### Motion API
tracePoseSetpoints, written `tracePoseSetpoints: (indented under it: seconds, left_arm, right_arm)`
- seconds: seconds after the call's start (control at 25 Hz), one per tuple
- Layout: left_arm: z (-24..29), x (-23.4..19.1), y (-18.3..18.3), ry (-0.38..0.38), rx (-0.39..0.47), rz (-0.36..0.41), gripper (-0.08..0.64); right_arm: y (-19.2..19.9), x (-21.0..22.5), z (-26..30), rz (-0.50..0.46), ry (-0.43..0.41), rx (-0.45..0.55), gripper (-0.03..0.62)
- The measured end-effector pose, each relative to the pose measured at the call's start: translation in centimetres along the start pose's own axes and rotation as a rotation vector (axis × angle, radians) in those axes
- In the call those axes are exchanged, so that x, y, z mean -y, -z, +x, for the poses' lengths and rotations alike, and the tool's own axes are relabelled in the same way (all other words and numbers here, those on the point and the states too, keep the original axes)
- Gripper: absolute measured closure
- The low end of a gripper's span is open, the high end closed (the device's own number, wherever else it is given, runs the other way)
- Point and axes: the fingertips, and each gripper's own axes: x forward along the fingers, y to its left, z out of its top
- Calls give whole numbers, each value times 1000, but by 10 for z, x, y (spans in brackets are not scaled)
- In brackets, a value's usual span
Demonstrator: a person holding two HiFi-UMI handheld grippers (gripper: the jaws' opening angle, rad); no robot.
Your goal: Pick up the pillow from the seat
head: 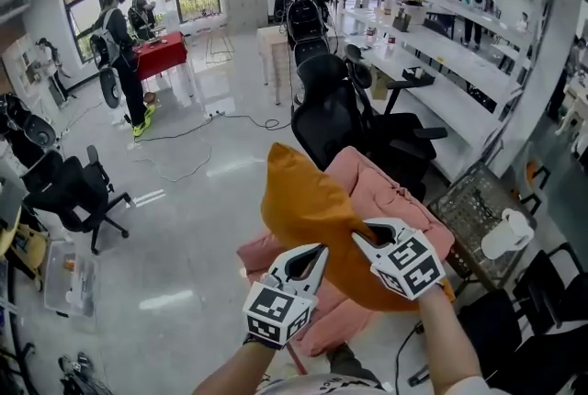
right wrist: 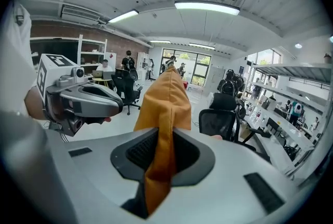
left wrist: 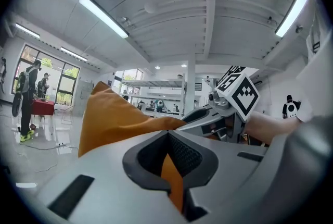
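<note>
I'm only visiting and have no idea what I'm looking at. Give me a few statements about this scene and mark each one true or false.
1. The pillow is orange. True.
2. A black office chair stands beyond the pink seat. True.
3. The pillow lies flat on the pink seat. False: it is held up, bunched, above the seat.
4. Just one gripper grips the pillow. False: the left gripper and the right gripper are both shut on its fabric.
</note>
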Motion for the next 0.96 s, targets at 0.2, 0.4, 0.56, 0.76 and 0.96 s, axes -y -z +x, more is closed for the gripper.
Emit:
tracePoseSetpoints:
  seconds: [0.2, 0.4, 0.56, 0.76, 0.96]
  left_arm:
    - [-11, 1, -2, -2, 8, 7, 549]
    - [-18, 4, -1, 2, 9, 7, 549]
    - [-20, 6, 0, 0, 10, 5, 549]
    - [-20, 5, 3, -5, 7, 0, 549]
    - [-17, 3, 2, -8, 11, -2, 549]
  right_arm:
    - [-1, -13, -1, -4, 4, -4, 518]
    - [-1, -25, -2, -6, -7, -3, 525]
    - [1, -28, -2, -7, -13, -10, 528]
    - [7, -29, 0, -3, -15, -18, 529]
    - [7, -27, 2, -16, -15, -20, 529]
